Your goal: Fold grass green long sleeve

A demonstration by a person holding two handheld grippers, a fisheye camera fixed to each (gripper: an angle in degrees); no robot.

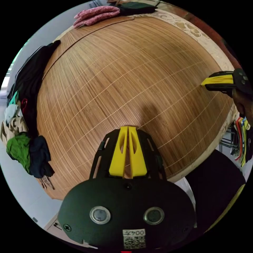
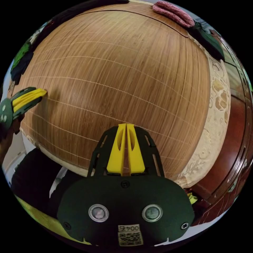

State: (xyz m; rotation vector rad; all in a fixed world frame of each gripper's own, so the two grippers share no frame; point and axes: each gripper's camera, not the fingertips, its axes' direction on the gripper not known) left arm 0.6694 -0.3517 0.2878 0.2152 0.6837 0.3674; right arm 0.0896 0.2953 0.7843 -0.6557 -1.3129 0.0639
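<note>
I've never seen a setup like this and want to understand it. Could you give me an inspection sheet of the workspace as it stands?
Surface: woven bamboo mat over a cream patterned mattress.
Job's things: crumpled grass green garment in the pile of mixed dark and light clothes at the mat's edge, not yet picked up.
Clutter: folded pink knitted cloth and a dark folded cloth at the far end.
Grippers: left gripper and right gripper, yellow fingers closed together, holding nothing.
Cables: nothing seen.
Surroundings: reddish-brown wooden bed frame.
</note>
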